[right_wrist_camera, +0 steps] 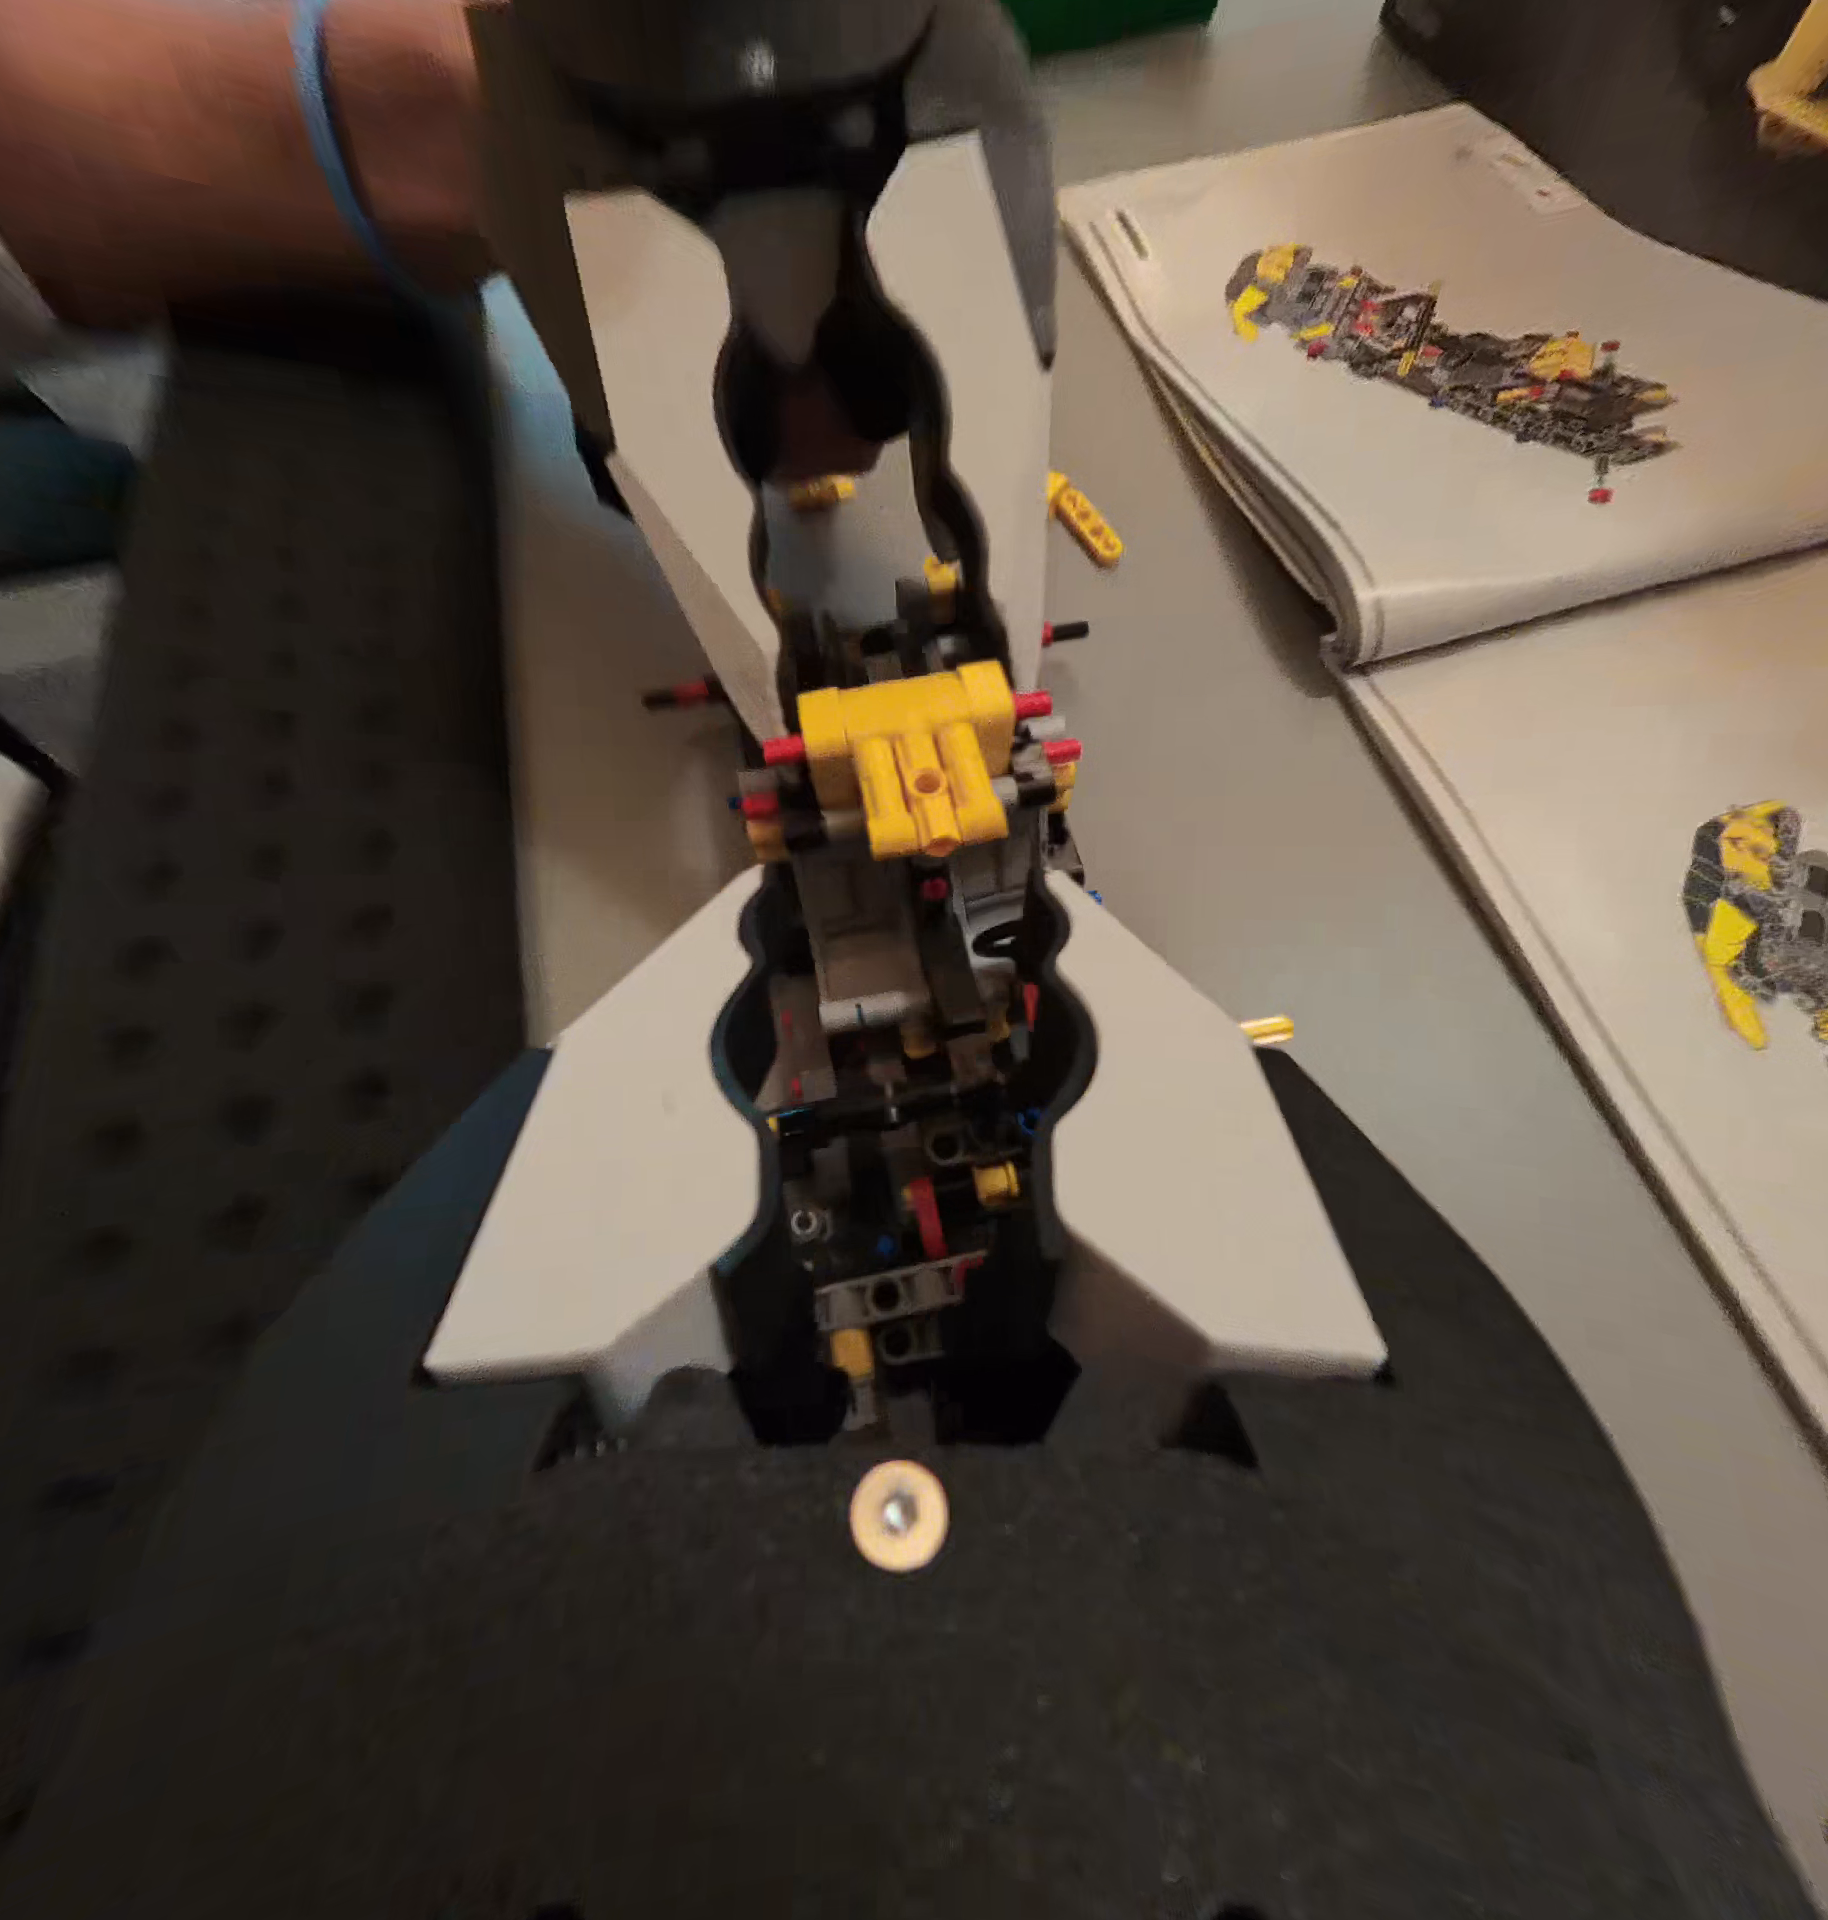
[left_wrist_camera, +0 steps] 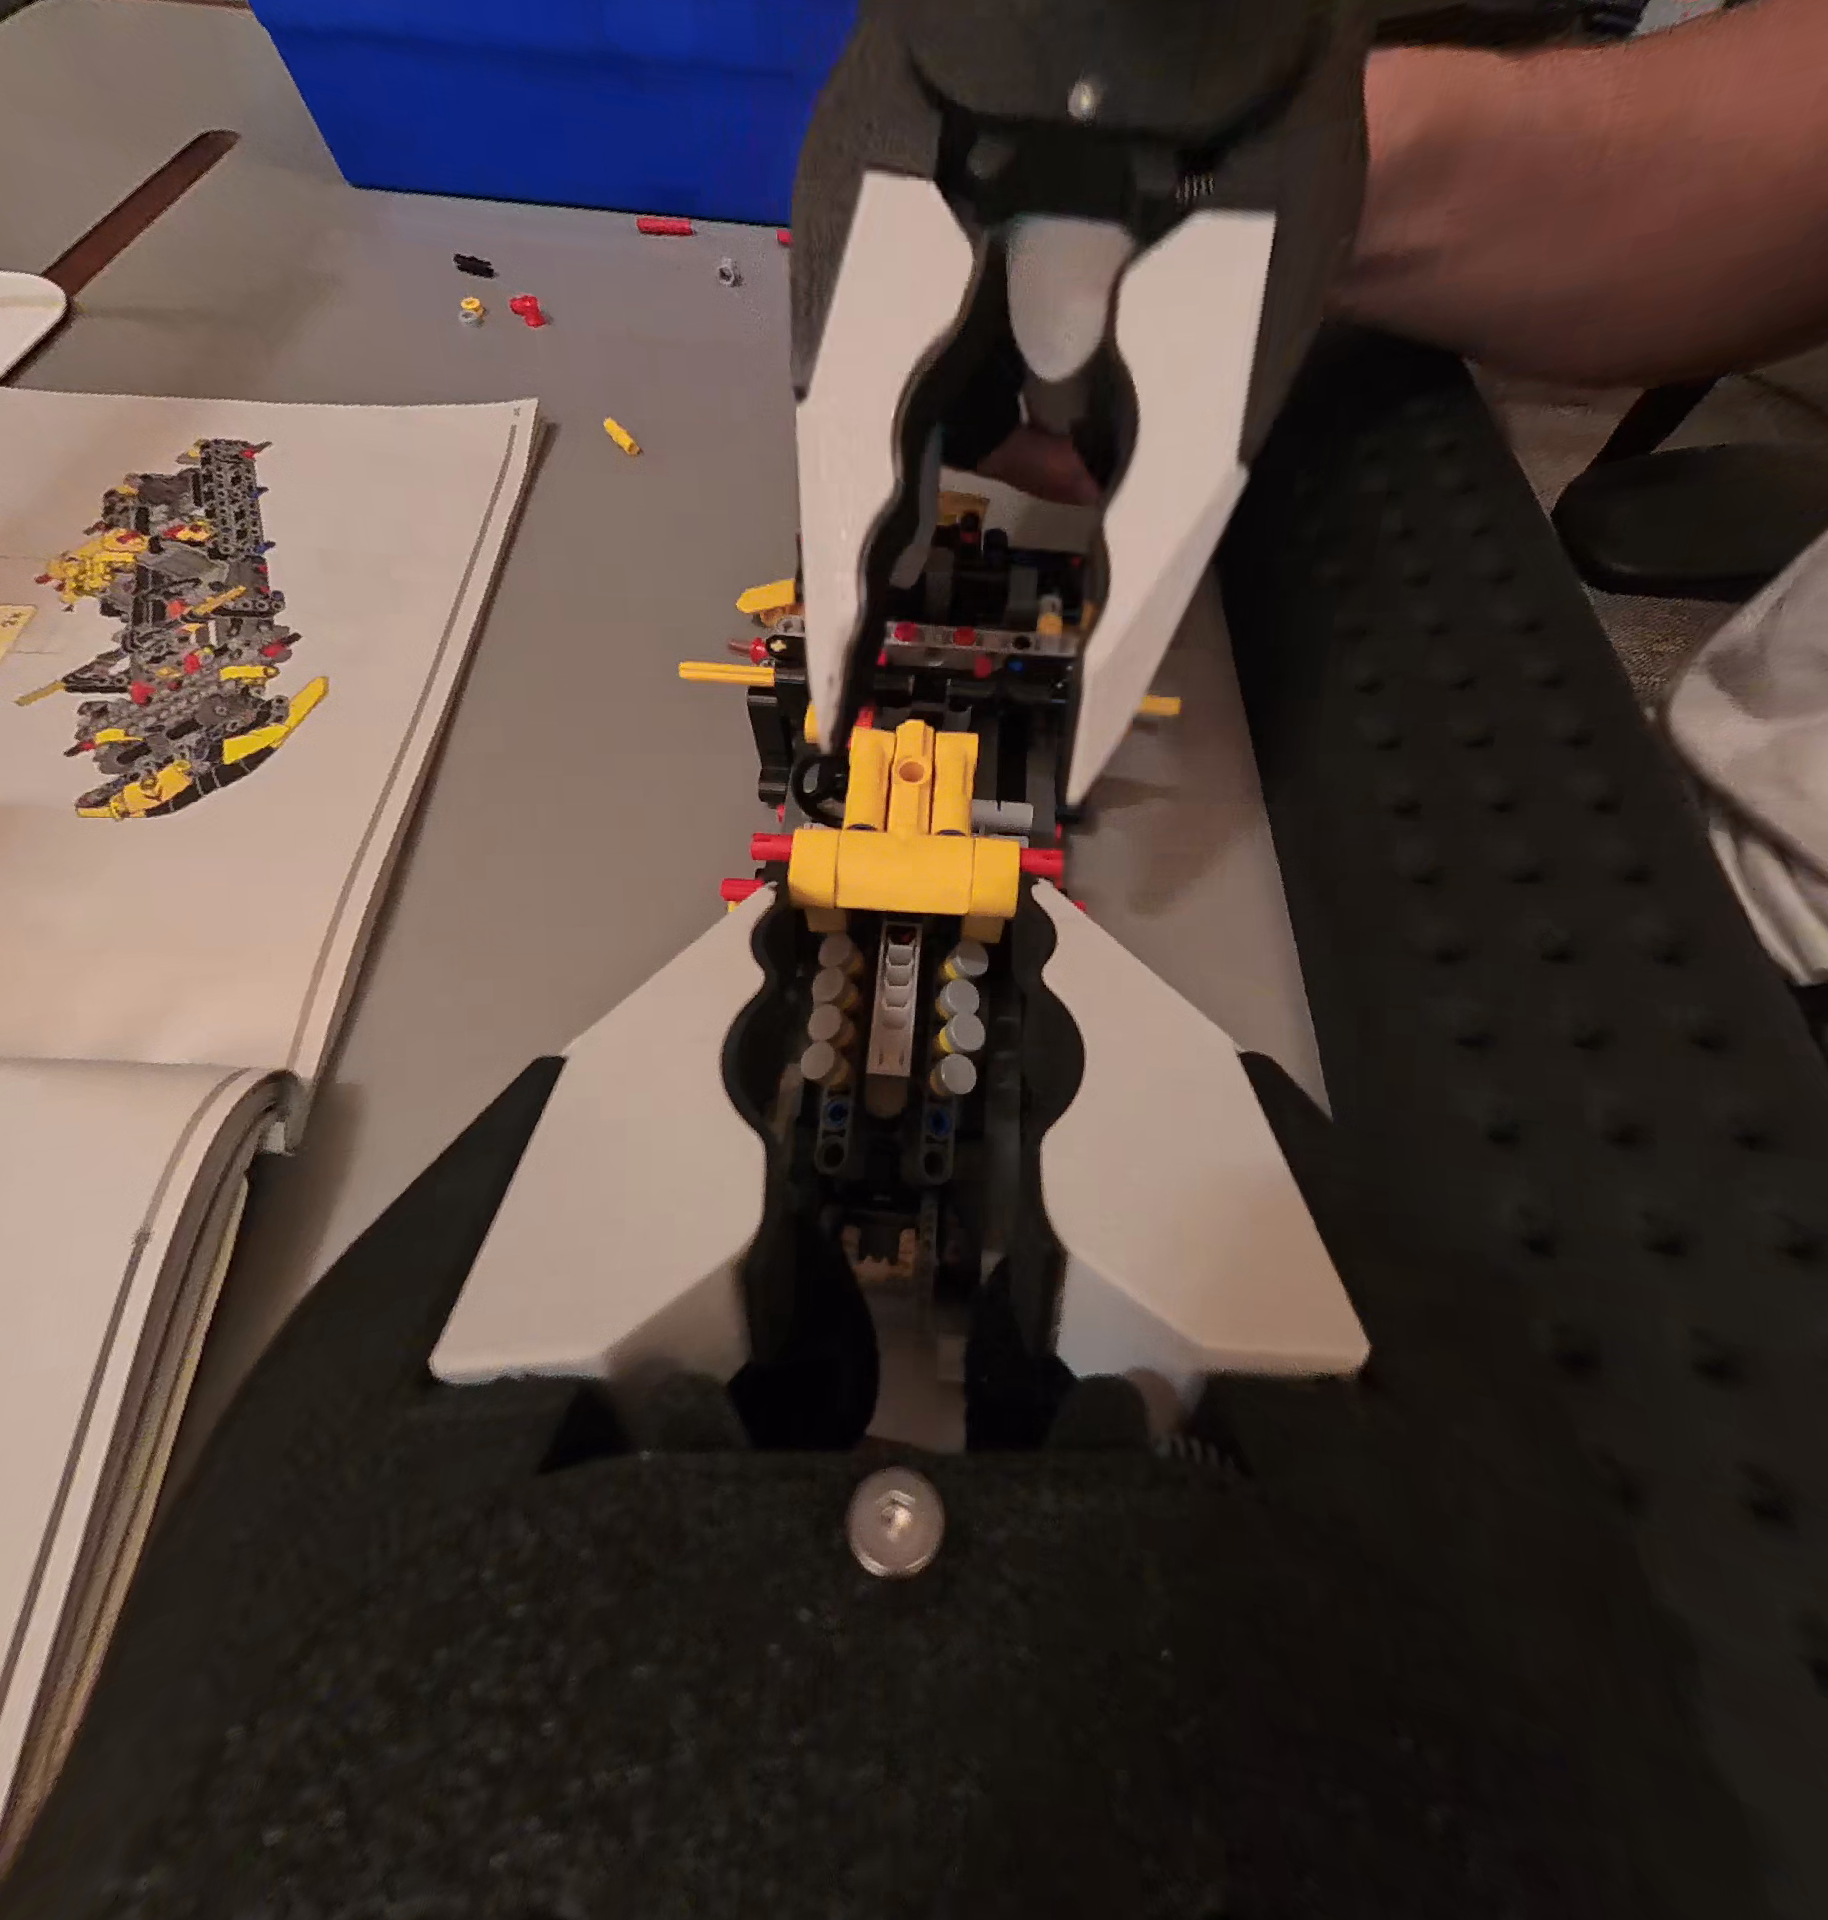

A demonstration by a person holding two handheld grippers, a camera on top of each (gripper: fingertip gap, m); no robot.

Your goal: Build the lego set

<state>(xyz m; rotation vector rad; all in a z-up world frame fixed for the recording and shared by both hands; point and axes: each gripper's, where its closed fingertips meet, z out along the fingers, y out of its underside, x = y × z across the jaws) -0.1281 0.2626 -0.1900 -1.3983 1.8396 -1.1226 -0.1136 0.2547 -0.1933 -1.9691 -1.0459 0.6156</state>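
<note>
A long black, grey and yellow lego model [left_wrist_camera: 894,1039] lies on the grey table [left_wrist_camera: 598,727], with a yellow block [left_wrist_camera: 905,852] on top near its middle. My left gripper [left_wrist_camera: 902,896] is shut on one end, and its white fingers [left_wrist_camera: 661,1091] press both sides. My right gripper [left_wrist_camera: 957,764] comes in from the far side and clasps the other end. In the right wrist view my right gripper [right_wrist_camera: 910,883] holds the model [right_wrist_camera: 889,1039] between its fingers. The left gripper [right_wrist_camera: 899,701] faces it just behind the yellow block [right_wrist_camera: 910,758].
An open instruction booklet [left_wrist_camera: 214,675] lies left of the model and also shows in the right wrist view [right_wrist_camera: 1461,364]. Loose small pieces [left_wrist_camera: 525,310] and a yellow pin [left_wrist_camera: 621,434] lie behind, near a blue bin [left_wrist_camera: 557,94]. A yellow beam [right_wrist_camera: 1086,520] lies nearby. A black dimpled surface [left_wrist_camera: 1512,831] runs along the right. Both grippers' tips are close together, under 4 cm apart. About 20 cm separates my right fingertips from the yellow pin [left_wrist_camera: 621,434].
</note>
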